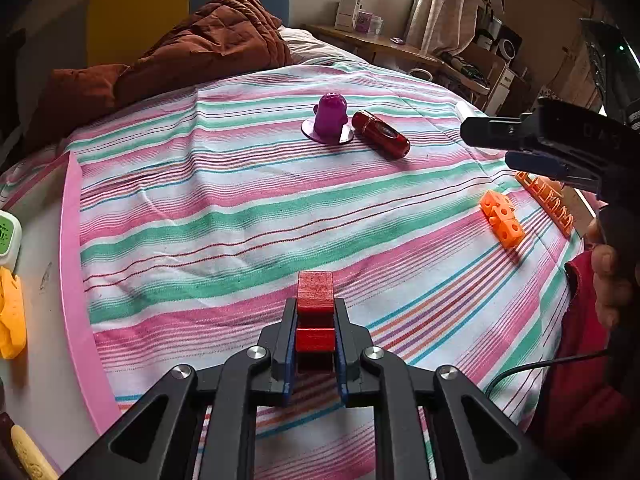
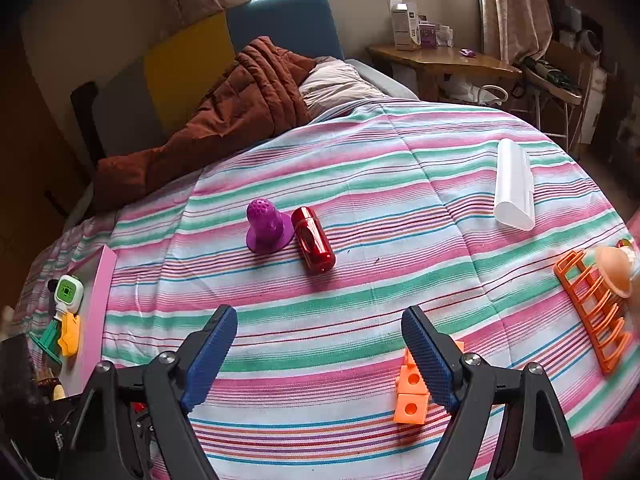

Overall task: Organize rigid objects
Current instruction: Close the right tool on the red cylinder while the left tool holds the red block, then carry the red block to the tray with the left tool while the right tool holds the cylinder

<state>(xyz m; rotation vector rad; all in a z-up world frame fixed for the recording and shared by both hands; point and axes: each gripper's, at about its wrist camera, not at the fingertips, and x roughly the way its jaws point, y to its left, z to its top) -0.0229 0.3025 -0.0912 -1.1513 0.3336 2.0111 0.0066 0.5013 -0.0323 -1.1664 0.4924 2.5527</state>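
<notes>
My left gripper (image 1: 315,332) is shut on a red block (image 1: 315,294), held just above the striped cloth. My right gripper (image 2: 320,344) is open and empty above the cloth; it also shows at the right of the left wrist view (image 1: 516,148). A purple perforated cap (image 1: 329,118) (image 2: 265,228) stands on the cloth, touching a red cylinder (image 1: 381,134) (image 2: 313,245) lying beside it. Orange linked cubes (image 1: 502,219) (image 2: 410,394) lie by my right gripper's right finger. An orange rack (image 1: 546,202) (image 2: 596,312) lies at the right.
A white tube case (image 2: 514,184) lies far right. A pink tray (image 1: 72,280) (image 2: 98,304) at the left holds a green-and-white item (image 2: 68,290) and yellow pieces (image 1: 12,316). A brown quilt (image 2: 240,120) is heaped at the back. A peach suction cup (image 2: 614,270) sits over the rack.
</notes>
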